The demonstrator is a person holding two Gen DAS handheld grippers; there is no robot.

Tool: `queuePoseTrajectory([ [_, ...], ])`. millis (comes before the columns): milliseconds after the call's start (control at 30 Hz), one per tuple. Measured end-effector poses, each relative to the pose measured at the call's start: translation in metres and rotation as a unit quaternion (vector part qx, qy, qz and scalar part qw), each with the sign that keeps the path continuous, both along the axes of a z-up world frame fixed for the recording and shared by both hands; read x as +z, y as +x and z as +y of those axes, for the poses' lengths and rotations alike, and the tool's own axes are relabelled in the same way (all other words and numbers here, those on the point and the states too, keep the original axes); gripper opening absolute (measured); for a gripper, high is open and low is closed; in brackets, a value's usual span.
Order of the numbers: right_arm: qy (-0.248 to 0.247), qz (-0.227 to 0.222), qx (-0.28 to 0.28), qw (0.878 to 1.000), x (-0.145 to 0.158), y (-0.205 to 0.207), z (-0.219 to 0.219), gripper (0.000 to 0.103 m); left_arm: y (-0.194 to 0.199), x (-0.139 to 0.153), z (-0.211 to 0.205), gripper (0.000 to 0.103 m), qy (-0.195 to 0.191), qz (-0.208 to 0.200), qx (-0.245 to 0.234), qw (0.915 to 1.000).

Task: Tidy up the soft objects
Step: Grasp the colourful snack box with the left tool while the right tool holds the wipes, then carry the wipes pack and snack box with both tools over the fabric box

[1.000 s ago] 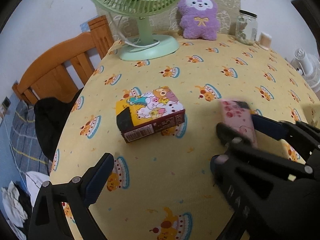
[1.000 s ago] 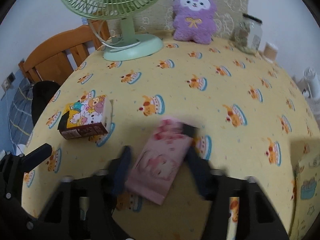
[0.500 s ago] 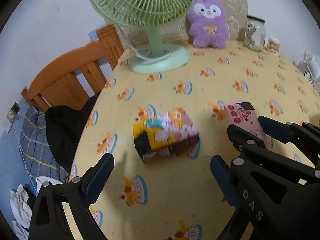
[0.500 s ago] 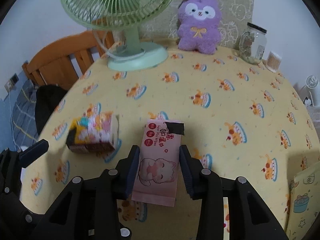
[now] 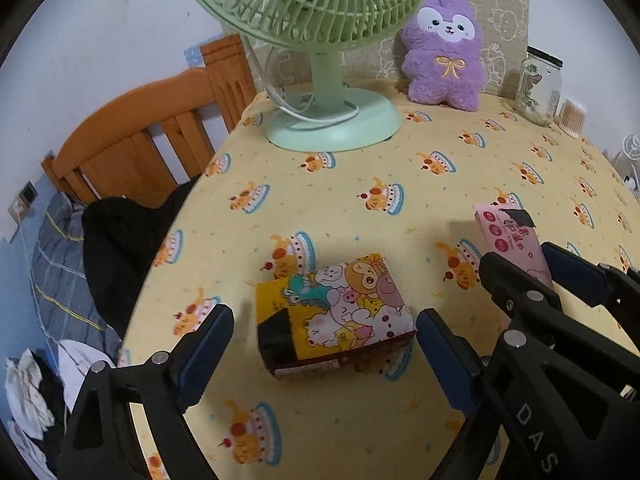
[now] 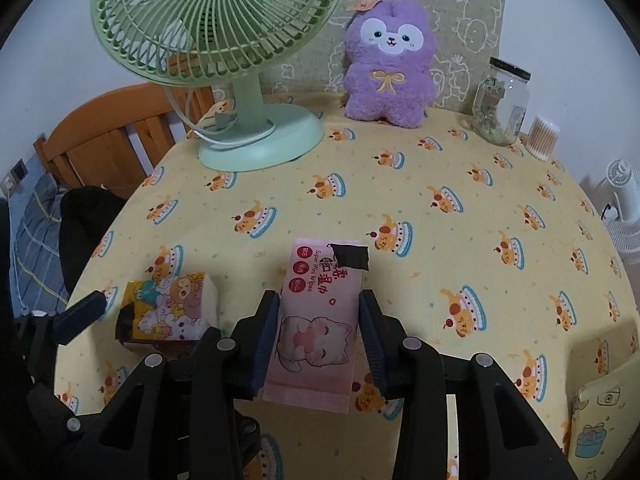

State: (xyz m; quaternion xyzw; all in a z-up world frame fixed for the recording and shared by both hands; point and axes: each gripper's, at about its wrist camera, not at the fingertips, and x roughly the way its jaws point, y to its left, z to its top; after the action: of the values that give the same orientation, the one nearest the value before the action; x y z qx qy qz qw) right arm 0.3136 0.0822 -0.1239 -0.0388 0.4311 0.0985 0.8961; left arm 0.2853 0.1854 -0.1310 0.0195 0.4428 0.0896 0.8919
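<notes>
A cartoon-printed tissue pack [image 5: 336, 316] lies on the yellow tablecloth [image 5: 360, 168]. My left gripper [image 5: 320, 344] is open, with a finger on each side of the pack and not touching it. The pack also shows in the right wrist view [image 6: 172, 316]. My right gripper [image 6: 318, 332] is shut on a pink wet-wipes pack [image 6: 316, 320] and holds it just above the cloth, right of the tissue pack. The wipes pack also shows in the left wrist view [image 5: 508, 240]. A purple plush toy [image 6: 388, 64] sits upright at the table's back.
A green desk fan [image 6: 224, 40] stands at the back left, its cord on the cloth. A glass jar [image 6: 500, 104] and a cotton-swab tub [image 6: 542, 136] stand at the back right. A wooden chair [image 5: 152, 136] with dark clothing is off the left edge.
My left gripper has moved forward and now straddles the tissue pack. My right gripper has straightened the pink wipes pack, still holding it.
</notes>
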Motion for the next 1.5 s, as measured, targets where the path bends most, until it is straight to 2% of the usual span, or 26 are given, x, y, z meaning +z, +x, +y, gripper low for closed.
queuePoseTrajectory([
  [167, -0.003, 0.007, -0.004, 1.0, -0.008, 0.004, -0.002, 0.043, 0.005, -0.01, 0.0, 0.087, -0.023, 0.007, 0.002, 0.9997],
  [233, 0.0, 0.01, -0.004, 1.0, -0.009, 0.005, -0.002, 0.043, 0.005, -0.009, -0.001, 0.08, -0.025, -0.004, 0.004, 0.9997],
  [367, -0.002, 0.006, -0.004, 1.0, -0.008, 0.004, -0.003, 0.043, 0.002, -0.008, -0.003, 0.076, -0.023, -0.005, 0.004, 0.9997],
  [800, -0.001, 0.001, 0.005, 1.0, 0.004, -0.025, -0.02, 0.043, -0.028, 0.005, -0.022, 0.075, -0.024, -0.017, -0.004, 0.9995],
  [1500, 0.022, -0.042, 0.017, 0.999, 0.047, -0.095, -0.056, 0.043, -0.095, 0.045, -0.058, 0.075, -0.027, -0.068, 0.005, 0.9973],
])
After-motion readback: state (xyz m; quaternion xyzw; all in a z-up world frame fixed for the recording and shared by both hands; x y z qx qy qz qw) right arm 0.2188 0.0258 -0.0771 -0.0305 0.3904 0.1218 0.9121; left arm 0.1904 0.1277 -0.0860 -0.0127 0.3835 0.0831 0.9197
